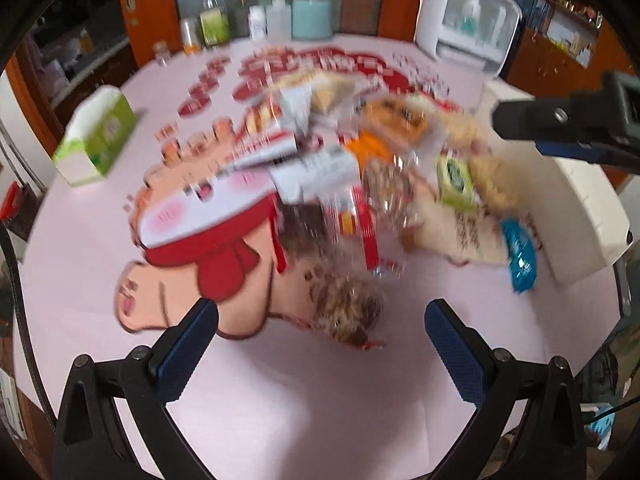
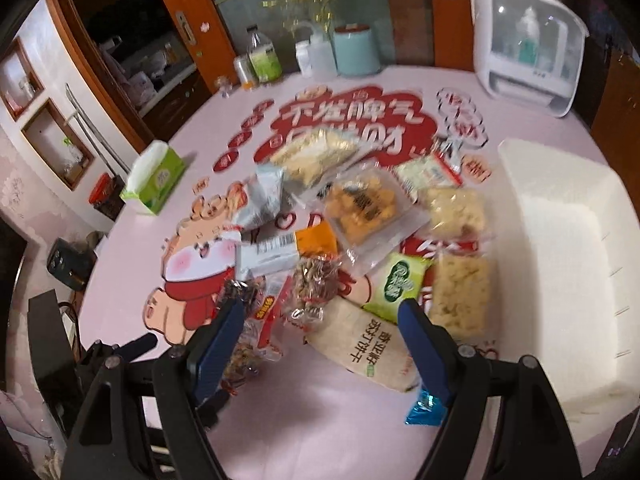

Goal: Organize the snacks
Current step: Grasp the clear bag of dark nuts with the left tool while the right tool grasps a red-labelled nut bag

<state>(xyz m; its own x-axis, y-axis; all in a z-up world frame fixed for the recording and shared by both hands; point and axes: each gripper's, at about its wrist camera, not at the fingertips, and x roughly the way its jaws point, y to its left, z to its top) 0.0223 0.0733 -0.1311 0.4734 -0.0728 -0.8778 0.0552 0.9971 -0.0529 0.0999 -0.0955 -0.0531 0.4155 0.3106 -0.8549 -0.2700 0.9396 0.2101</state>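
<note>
A heap of snack packets (image 2: 352, 216) lies on the pink round table (image 2: 320, 420); it also shows, blurred, in the left wrist view (image 1: 360, 168). My right gripper (image 2: 320, 332) is open and empty, its jaws either side of a cream cracker bag (image 2: 360, 344), above it. A green packet (image 2: 400, 284) and a blue packet (image 2: 426, 408) lie near its right finger. My left gripper (image 1: 322, 324) is open and empty, just short of a clear nut packet (image 1: 348, 312). A white tray (image 2: 568, 264) stands at the right; it also shows in the left wrist view (image 1: 576, 208).
A green tissue box (image 2: 154, 178) stands at the table's left. Bottles and a teal canister (image 2: 356, 50) line the far edge. A white appliance (image 2: 528, 40) stands at the far right. The right gripper (image 1: 568, 128) crosses the left wrist view's upper right.
</note>
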